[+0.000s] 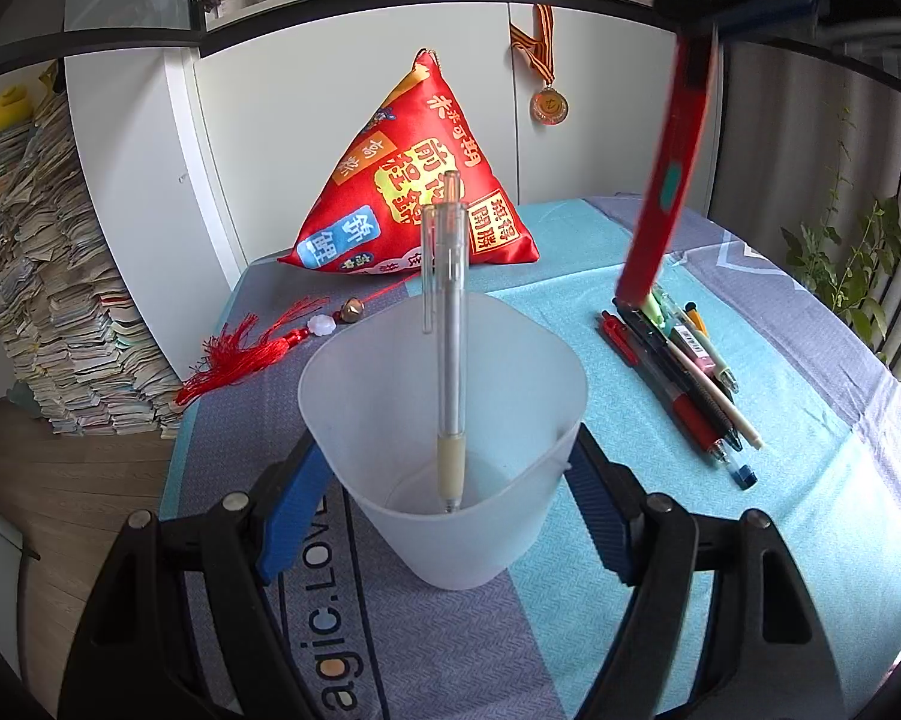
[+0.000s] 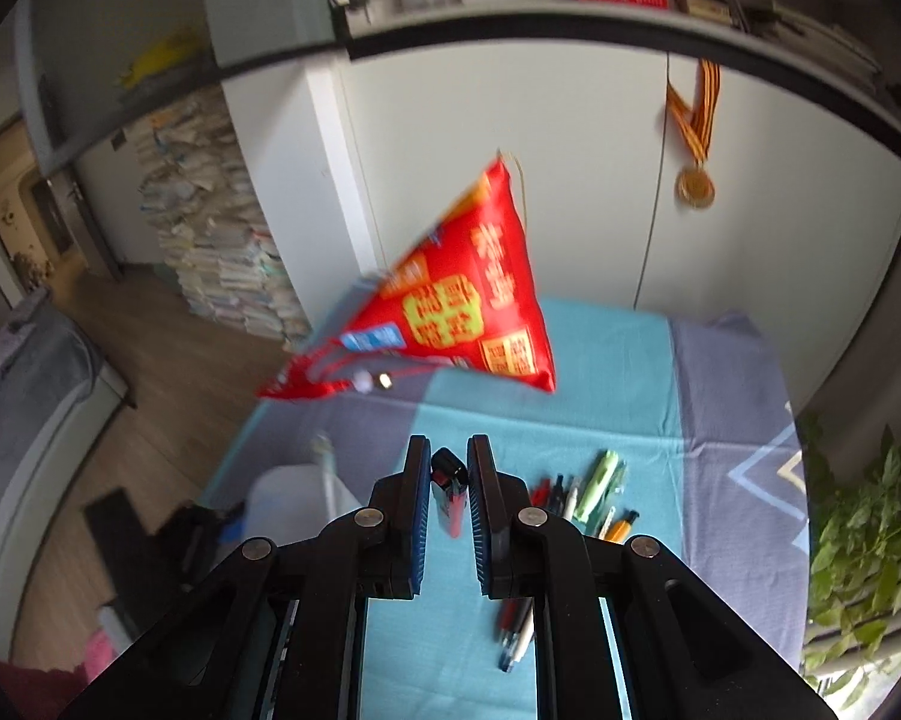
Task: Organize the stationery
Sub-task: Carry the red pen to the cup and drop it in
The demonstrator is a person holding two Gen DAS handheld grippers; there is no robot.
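My left gripper (image 1: 444, 468) is shut on a translucent white cup (image 1: 444, 438) standing on the table, its blue pads against both sides. A clear pen with a beige grip (image 1: 450, 348) stands in the cup. My right gripper (image 2: 449, 480) is shut on a red pen (image 2: 450, 501) and holds it above the table; the pen also shows in the left wrist view (image 1: 669, 174), hanging tip down over a row of several pens (image 1: 684, 372) lying right of the cup. The row also shows in the right wrist view (image 2: 588, 495), and the cup (image 2: 294, 498) is lower left there.
A red pyramid-shaped cushion (image 1: 414, 192) sits at the back of the table, with a red tassel (image 1: 240, 354) in front of it. The table has a blue and grey cloth (image 1: 780, 480). A medal (image 1: 549, 105) hangs on the cabinet. A plant (image 1: 852, 264) stands at right.
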